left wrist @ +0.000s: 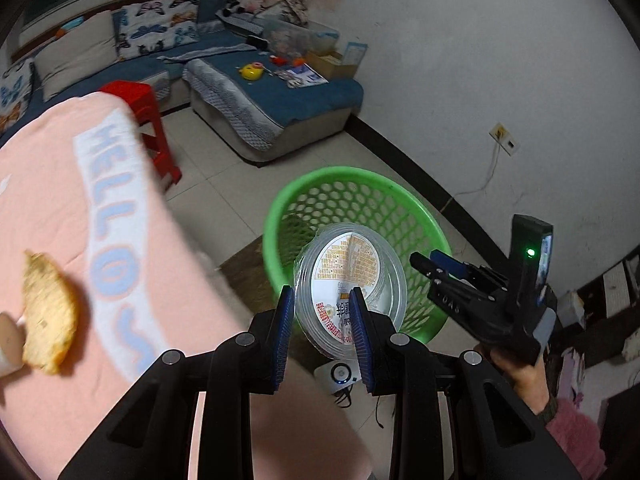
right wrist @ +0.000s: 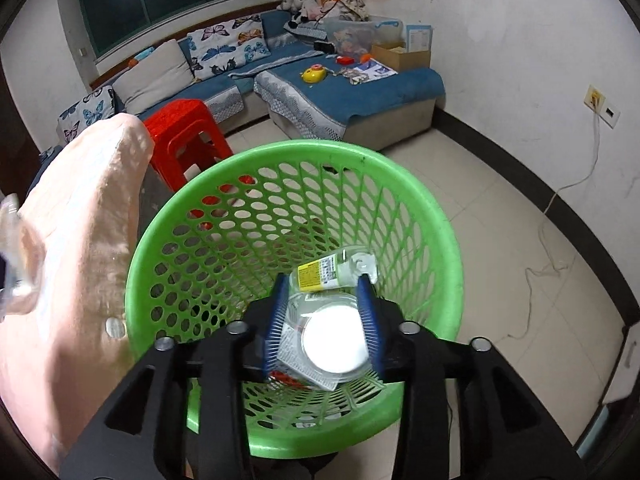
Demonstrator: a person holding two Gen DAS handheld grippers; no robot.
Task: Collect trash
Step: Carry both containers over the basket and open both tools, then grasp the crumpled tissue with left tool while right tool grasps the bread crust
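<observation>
A clear round plastic lid (left wrist: 352,280) with a printed label is pinched at its edge between the blue pads of the left gripper (left wrist: 322,326), above the green mesh basket (left wrist: 420,216). The right gripper (right wrist: 325,320) is held over the basket (right wrist: 436,216) with fingers parted and nothing gripped; a small labelled bottle (right wrist: 336,270) is seen just beyond the fingertips, above a clear container (right wrist: 334,344) inside the basket.

You see a green basket (right wrist: 416,216) with a honeycomb of holes, a red stool (right wrist: 184,132), and a blue sofa (right wrist: 400,80) with butterfly-print cushions (right wrist: 228,46).
</observation>
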